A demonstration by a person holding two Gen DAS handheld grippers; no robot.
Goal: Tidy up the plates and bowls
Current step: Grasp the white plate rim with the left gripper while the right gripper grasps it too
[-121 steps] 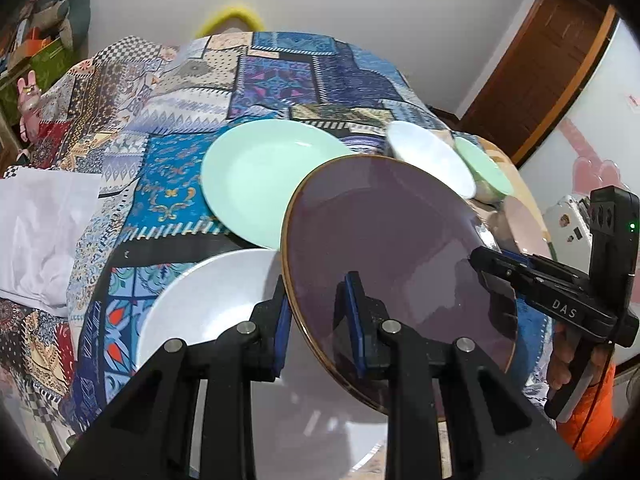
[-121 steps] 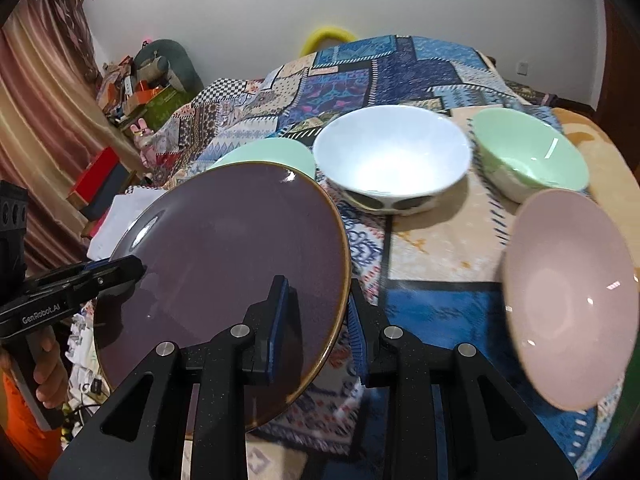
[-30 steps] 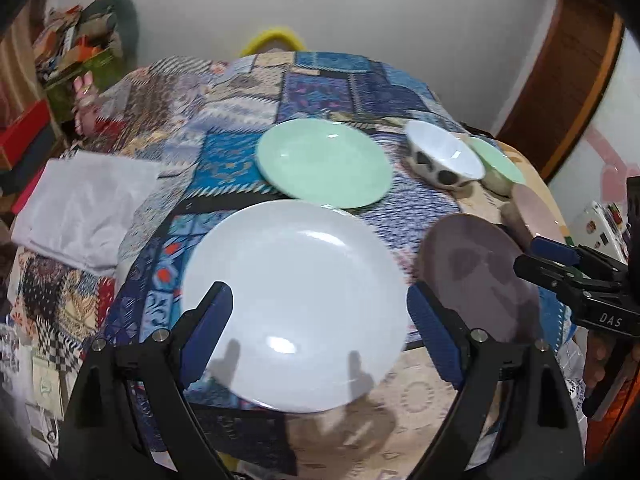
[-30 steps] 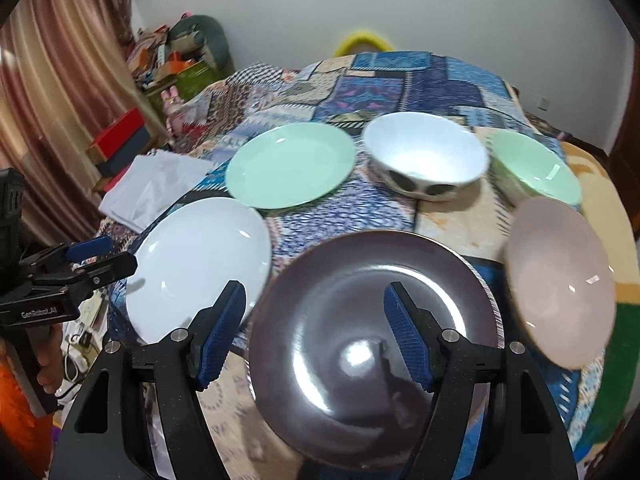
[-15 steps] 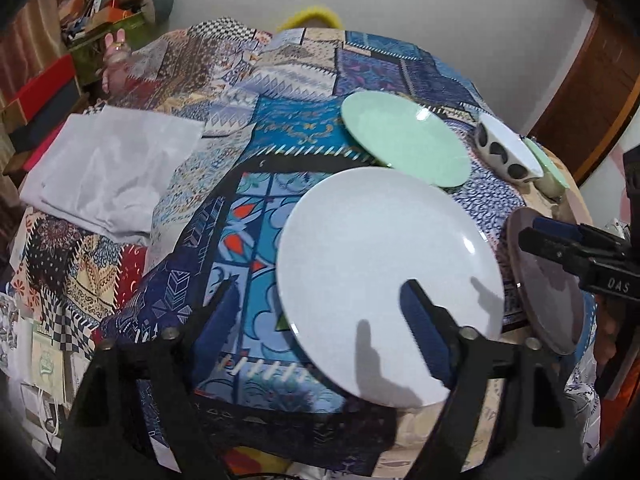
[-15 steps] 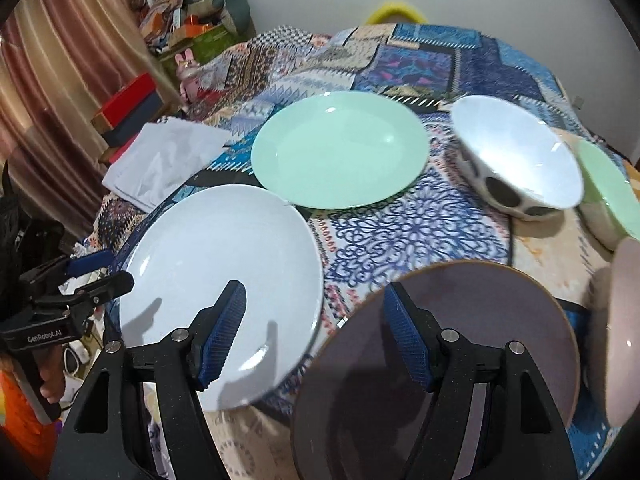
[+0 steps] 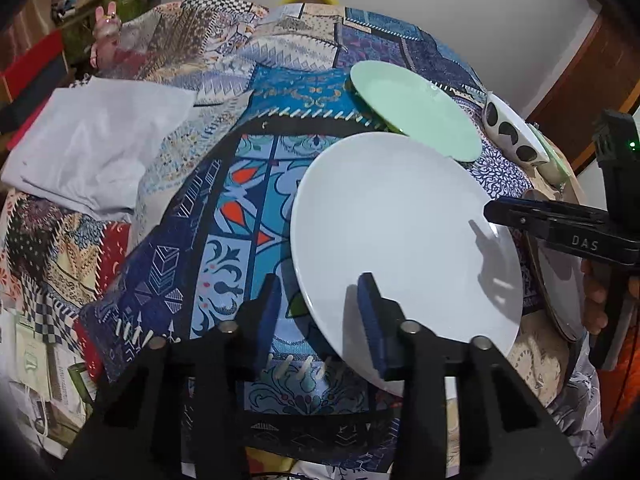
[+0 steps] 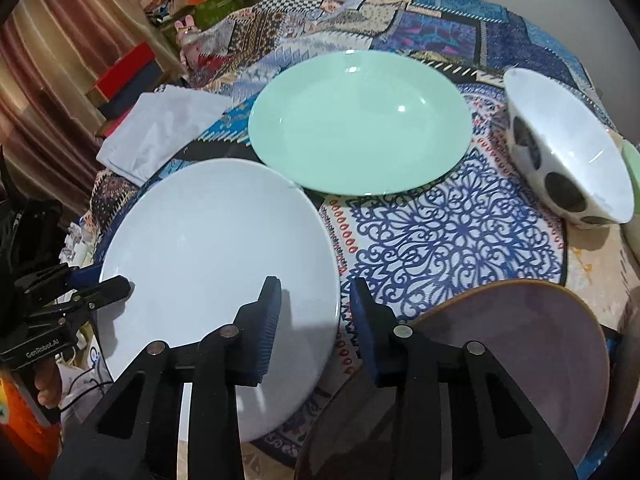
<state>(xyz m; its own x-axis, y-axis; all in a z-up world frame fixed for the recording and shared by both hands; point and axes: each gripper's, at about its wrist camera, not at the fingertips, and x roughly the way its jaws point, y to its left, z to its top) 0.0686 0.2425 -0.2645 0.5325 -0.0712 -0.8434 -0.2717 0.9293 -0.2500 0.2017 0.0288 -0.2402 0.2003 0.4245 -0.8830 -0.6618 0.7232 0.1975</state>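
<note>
A white plate lies on the patterned tablecloth. My left gripper straddles its left rim; the jaws are closing, with a gap left at the pads. My right gripper straddles the opposite rim of the white plate, jaws also closing and not pressing. Each gripper shows in the other's view: the right gripper, the left gripper. A dark plate lies beside the white one, under my right finger. Behind them are a green plate and a spotted white bowl.
A grey folded cloth lies at the table's far left. A green bowl peeks in at the right edge behind the spotted bowl. Boxes and clutter stand by the curtain beyond the table. A hand holds the right gripper.
The dark plate, held up by both grippers four seconds ago, now lies on the table. Both grippers have dropped to the white plate's two rims and their jaws have narrowed.
</note>
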